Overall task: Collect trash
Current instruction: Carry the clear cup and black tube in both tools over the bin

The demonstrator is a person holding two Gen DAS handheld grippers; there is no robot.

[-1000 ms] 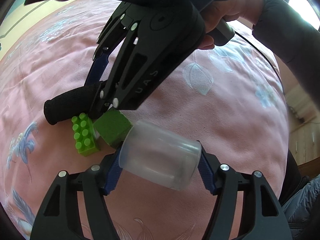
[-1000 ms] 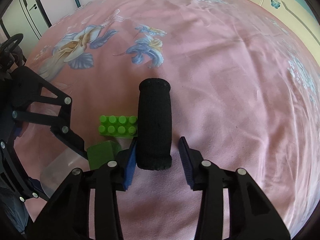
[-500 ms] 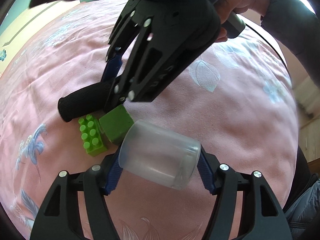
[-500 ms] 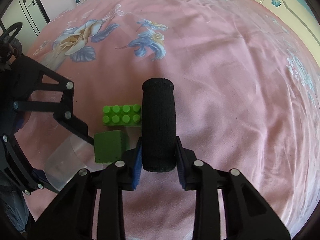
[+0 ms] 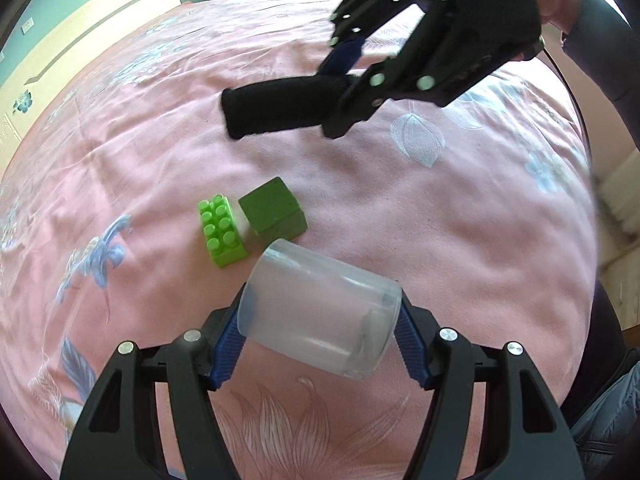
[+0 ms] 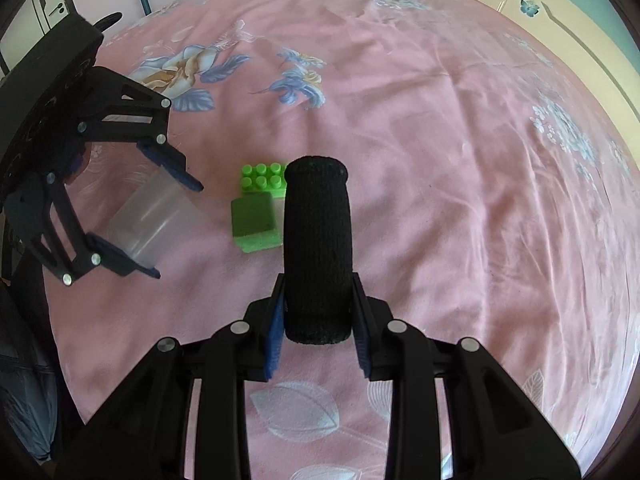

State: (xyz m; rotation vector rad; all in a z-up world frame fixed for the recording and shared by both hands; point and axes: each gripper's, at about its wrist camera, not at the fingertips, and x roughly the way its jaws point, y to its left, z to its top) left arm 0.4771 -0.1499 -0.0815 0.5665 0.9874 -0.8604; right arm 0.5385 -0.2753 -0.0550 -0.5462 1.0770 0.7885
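Note:
My left gripper [image 5: 320,332] is shut on a clear plastic cup [image 5: 320,308], held on its side above the pink bedspread [image 5: 400,240]. My right gripper [image 6: 318,316] is shut on a black foam tube [image 6: 318,248], lifted off the bed; in the left wrist view that black foam tube [image 5: 280,106] hangs in the right gripper [image 5: 340,96] at the top. On the bed lie a bright green toy brick [image 5: 220,232] and a dark green block [image 5: 274,212], side by side just beyond the cup. From the right wrist view the cup [image 6: 154,216] sits in the left gripper [image 6: 176,232] at left.
A person's hand [image 5: 560,4] and grey sleeve [image 5: 612,52] hold the right gripper at the top right. The bedspread [image 6: 440,160] stretches wide around the green brick [image 6: 262,178] and block [image 6: 254,220]. A yellow headboard [image 5: 92,36] and green wall lie beyond the bed; wooden floor shows at the right edge.
The right gripper closed on the black tube and lifted it up and away from the green pieces. The left gripper kept its hold on the cup and shifted slightly back.

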